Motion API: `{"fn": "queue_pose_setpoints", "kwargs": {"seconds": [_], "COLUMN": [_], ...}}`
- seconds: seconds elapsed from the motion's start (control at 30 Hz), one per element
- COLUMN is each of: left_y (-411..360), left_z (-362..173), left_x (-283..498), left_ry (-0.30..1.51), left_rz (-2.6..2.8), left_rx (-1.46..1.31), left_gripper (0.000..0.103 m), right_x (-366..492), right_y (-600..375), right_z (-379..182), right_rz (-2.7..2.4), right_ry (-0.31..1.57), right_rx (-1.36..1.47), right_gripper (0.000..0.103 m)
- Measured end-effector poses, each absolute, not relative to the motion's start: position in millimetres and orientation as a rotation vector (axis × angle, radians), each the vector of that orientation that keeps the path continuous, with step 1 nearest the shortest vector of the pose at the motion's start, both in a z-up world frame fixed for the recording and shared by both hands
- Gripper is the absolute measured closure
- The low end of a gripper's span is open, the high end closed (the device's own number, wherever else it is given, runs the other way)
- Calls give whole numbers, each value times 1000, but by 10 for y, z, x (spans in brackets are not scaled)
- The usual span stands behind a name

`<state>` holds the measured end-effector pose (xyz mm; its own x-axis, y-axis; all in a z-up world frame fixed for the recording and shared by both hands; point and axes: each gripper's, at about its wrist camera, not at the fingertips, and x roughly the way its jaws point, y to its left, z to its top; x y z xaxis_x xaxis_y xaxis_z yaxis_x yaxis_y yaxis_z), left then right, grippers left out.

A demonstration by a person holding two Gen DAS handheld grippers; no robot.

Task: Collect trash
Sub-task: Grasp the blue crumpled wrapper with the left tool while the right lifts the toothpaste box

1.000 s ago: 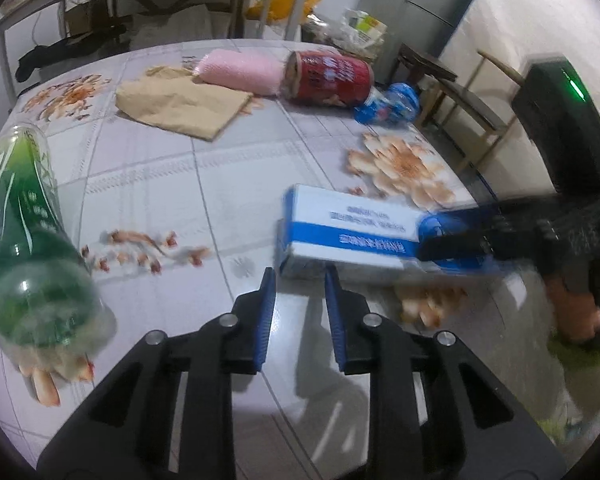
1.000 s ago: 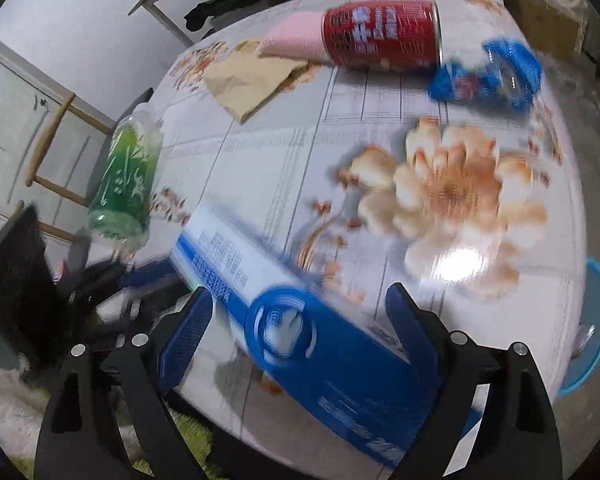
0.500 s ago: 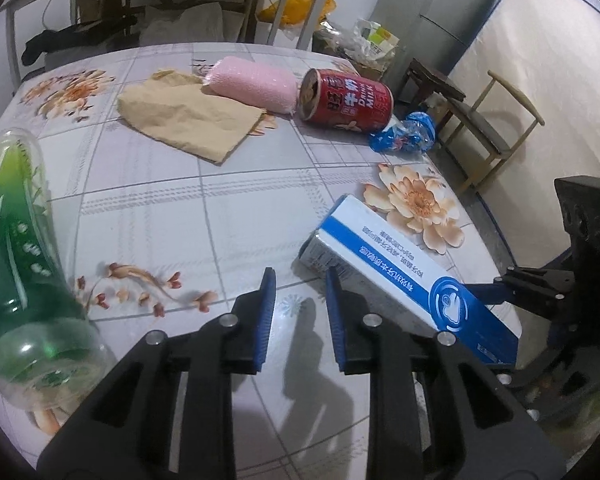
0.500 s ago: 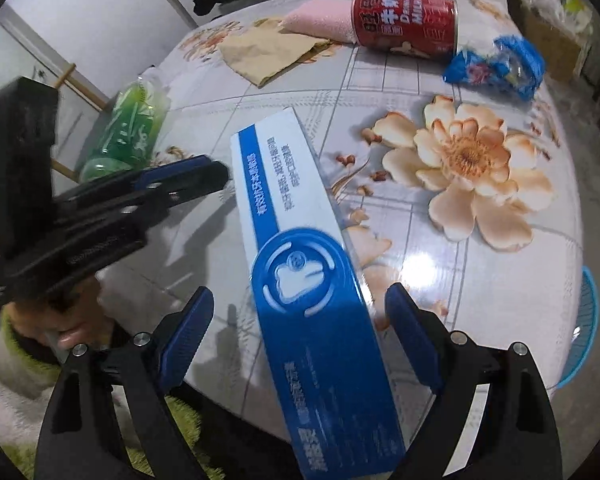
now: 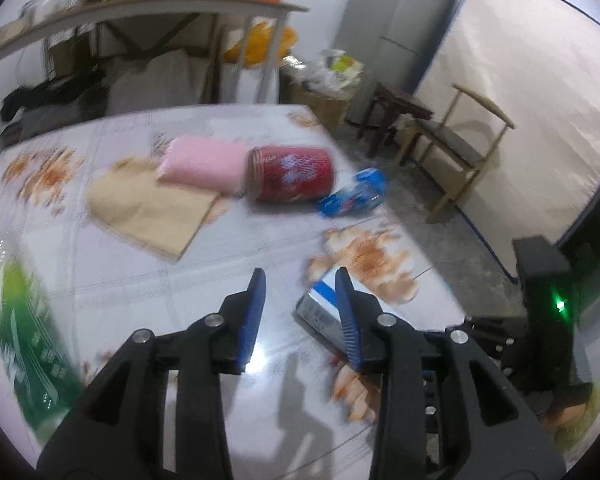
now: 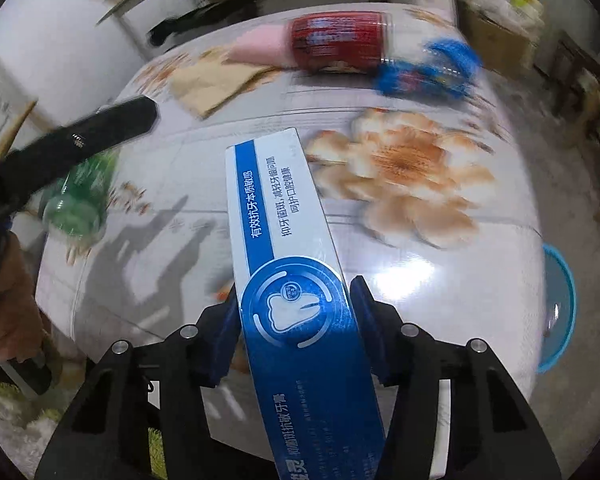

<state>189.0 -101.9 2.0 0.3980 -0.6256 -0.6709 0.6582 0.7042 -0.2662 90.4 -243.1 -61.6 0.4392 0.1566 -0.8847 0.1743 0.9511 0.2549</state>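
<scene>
A long blue-and-white toothpaste box [image 6: 288, 240] sticks out forward from my right gripper [image 6: 296, 286]. The jaws are closing, and both blue pads sit against the box's sides near its blue end. In the left wrist view the box's white end [image 5: 320, 304] shows just behind the right finger. My left gripper [image 5: 300, 276] hangs above the flowered table [image 5: 204, 280]; its jaws are opening with nothing between them. A red can [image 5: 290, 174], a blue wrapper [image 5: 354, 198], a pink packet [image 5: 204, 164] and brown paper [image 5: 156, 208] lie farther back. A green bottle [image 5: 24, 344] lies at the left.
A wooden chair [image 5: 452, 152] and a low stool stand beyond the table's right edge. A blue bin [image 6: 560, 312] sits on the floor beside the table. A cluttered shelf table [image 5: 140, 8] and boxes line the back wall.
My right gripper's jaws have narrowed from wide apart down onto the box's sides. My left gripper has risen and backed off the box, and its jaws have widened.
</scene>
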Motion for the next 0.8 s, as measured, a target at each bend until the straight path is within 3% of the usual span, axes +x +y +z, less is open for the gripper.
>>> {"fn": "queue_pose_setpoints", "kwargs": {"seconds": [0.4,0.63,0.8], "left_y": [-2573,-3286,-3408], "left_z": [19,-321,-525], "left_x": [2139,2448,2491], "left_ry": [790,886,912], "left_rz": [-983,-891,-827], "left_rx": [341,542,621], "left_gripper": [39,40,61], "right_x": [404,311,278], "right_y": [-3278,-3398,-3442], "right_z": [-666,-700,-711], "right_rz": [-211,-212,-211], "right_ry": [1045,1035,1029], "right_rx": [554,589,604], "right_gripper": [52,52,52]}}
